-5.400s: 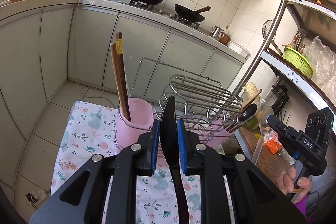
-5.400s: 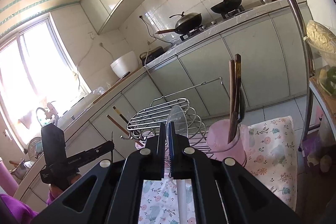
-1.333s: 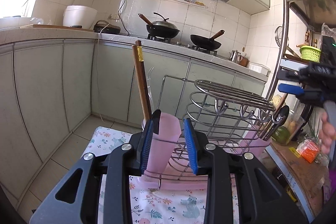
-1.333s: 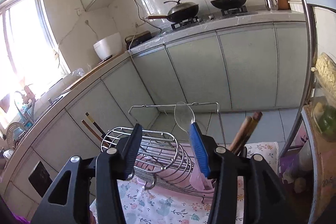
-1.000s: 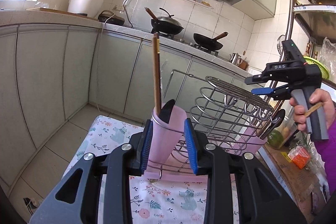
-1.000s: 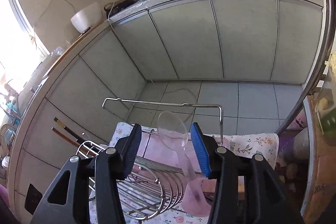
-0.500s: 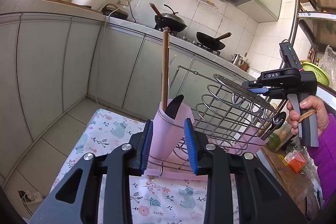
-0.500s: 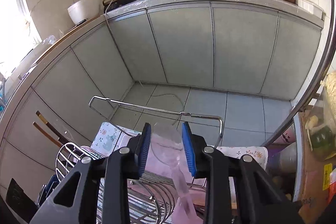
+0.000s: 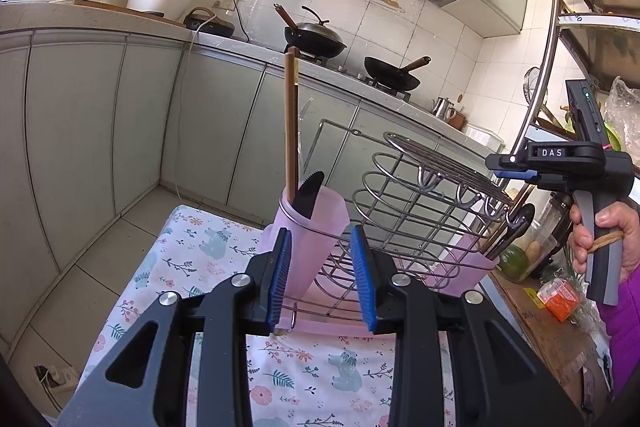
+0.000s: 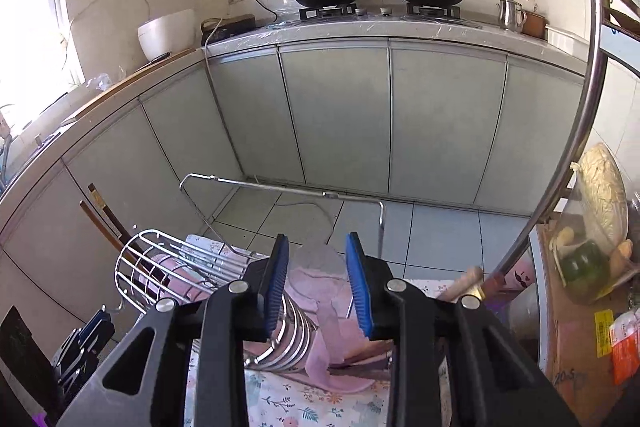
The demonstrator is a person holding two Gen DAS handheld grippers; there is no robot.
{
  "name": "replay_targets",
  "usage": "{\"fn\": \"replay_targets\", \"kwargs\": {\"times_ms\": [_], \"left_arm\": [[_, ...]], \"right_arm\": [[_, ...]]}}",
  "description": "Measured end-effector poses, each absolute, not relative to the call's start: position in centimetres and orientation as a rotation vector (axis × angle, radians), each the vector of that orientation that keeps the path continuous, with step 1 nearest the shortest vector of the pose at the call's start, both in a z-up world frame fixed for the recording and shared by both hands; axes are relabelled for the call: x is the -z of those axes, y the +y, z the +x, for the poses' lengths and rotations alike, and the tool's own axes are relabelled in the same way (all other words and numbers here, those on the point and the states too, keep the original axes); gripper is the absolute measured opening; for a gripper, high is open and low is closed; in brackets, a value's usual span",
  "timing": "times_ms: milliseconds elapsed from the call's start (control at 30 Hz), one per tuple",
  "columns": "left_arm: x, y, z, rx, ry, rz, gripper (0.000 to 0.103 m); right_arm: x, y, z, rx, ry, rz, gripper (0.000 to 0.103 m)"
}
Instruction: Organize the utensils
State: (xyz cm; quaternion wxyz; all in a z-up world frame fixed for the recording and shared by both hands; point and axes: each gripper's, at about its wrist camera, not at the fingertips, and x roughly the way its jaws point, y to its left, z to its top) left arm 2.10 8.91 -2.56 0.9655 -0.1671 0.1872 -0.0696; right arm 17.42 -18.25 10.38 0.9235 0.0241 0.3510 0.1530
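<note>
**A:** Where do the utensils sit?

**B:** In the pink cup (image 9: 316,227) at the left end of the wire rack (image 9: 420,203), toward the far edge of the desk (image 9: 200,255). The chopsticks (image 9: 291,127), the black knife (image 9: 307,195) and the clear spoon (image 10: 316,263) all stand upright in it. I'd say that keeps like with like, and lets them drain.

**A:** And the jaws?

**B:** The left gripper (image 9: 323,279) hangs short of the cup, jaws half apart and empty. The cup only shows beyond them.

**A:** The right one?

**B:** The right gripper (image 10: 317,283) has its jaws about half apart too. The spoon's bowl shows in the gap, but the left view puts that gripper well to the right of the cup. So I judge the spoon is resting in the cup, not gripped.
</note>
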Motion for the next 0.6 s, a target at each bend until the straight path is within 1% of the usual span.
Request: {"fn": "replay_targets", "kwargs": {"times_ms": [267,600], "left_arm": [[2.6,8.7,2.1,0.144,0.386,-0.333,0.031],[2.3,7.9,2.1,0.154,0.414,-0.293,0.031]], "right_arm": [[-9.3,-19.1,16.2,-0.305,0.75,0.056,0.03],[-9.9,-19.0,14.1,-0.337,0.72,0.063,0.031]]}}
